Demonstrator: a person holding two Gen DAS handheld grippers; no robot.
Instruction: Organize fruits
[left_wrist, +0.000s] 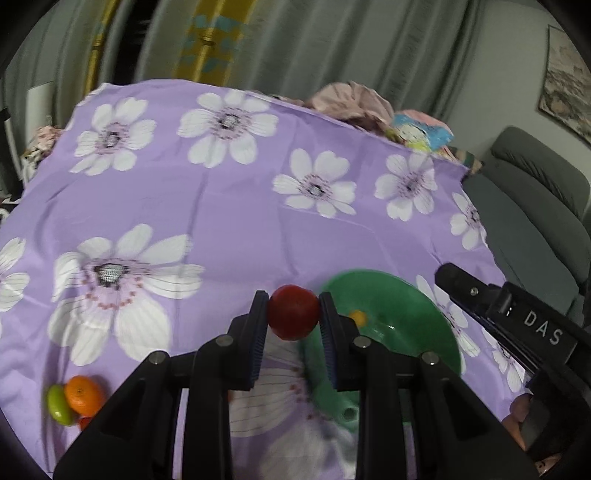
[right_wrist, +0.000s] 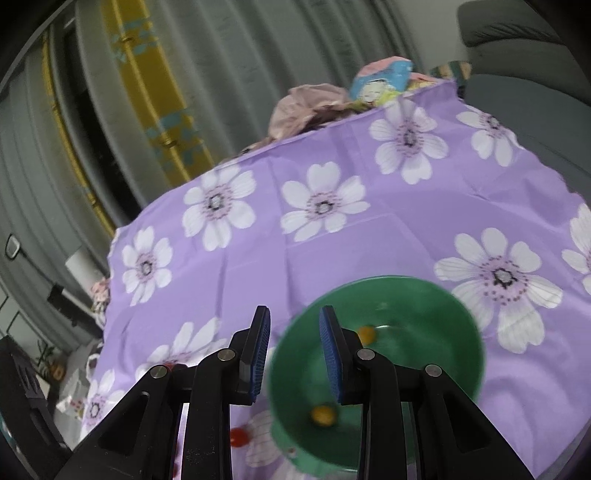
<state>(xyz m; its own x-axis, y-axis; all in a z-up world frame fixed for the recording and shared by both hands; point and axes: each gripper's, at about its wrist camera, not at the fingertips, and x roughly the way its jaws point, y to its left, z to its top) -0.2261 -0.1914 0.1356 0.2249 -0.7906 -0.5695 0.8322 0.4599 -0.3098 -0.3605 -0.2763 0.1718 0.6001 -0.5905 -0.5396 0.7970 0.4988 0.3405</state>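
Blue-padded left gripper clamps a red apple just left of the green bowl. Right gripper stands clenched on nothing over the bowl's rim, above two small yellow fruits.

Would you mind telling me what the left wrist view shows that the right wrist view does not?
Only the left wrist view shows the left gripper shut on a red fruit, plus an orange and a green fruit lying on the cloth. Only the right wrist view shows the right gripper, holding nothing, and a second yellow fruit in the bowl. Both show the green bowl and the purple flowered cloth.
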